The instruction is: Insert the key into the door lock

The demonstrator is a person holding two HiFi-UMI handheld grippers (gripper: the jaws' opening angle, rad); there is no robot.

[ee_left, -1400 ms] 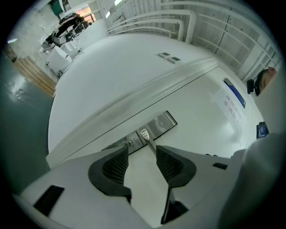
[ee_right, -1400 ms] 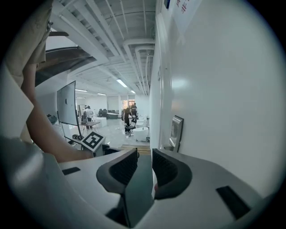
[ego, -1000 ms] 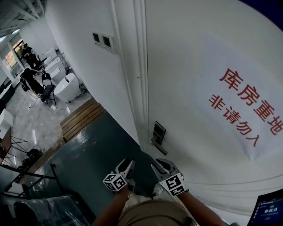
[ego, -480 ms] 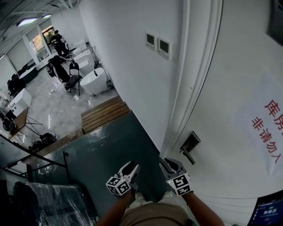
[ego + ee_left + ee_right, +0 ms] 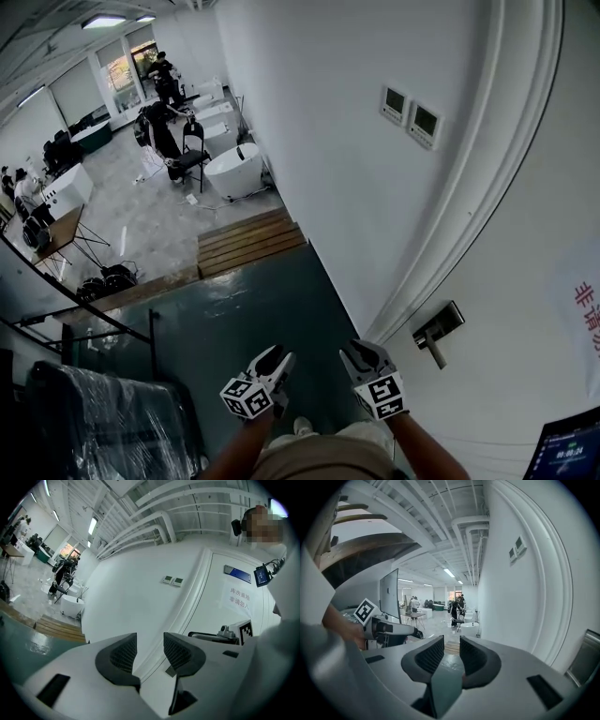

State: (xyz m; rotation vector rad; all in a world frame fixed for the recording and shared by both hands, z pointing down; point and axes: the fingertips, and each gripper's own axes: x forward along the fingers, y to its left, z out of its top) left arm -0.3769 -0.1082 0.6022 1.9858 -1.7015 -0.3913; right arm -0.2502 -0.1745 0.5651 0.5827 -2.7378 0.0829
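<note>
Door (image 5: 525, 281) takes up the right of the head view. The white wall (image 5: 328, 141) lies to its left across the door frame (image 5: 487, 187), and the dark floor (image 5: 244, 309) lies below.

The door lock (image 5: 438, 327) is a dark plate with a lever. It is mounted near the left edge of the door, just beside the frame. It also shows at the right margin of the right gripper view (image 5: 585, 660).

The left tool (image 5: 277, 356) and the right tool (image 5: 364, 350) are held low, side by side, below and to the left of the lock and well apart from it. Each tool's own view shows it released, with the jaws apart and only background between them: left (image 5: 150, 644), right (image 5: 452, 648).

No key shows in any view. The lock is too small to tell whether a key sits in it, so the scene fits either a key out of sight and not in a tool, or one already seated.

For any work at the lock, judged from this layout:
- Bring the lock toward the middle of the head view.
- Use the right tool, which is the nearer one.
- Keep its jaws in line with the keyway and clear of the lever.
</note>
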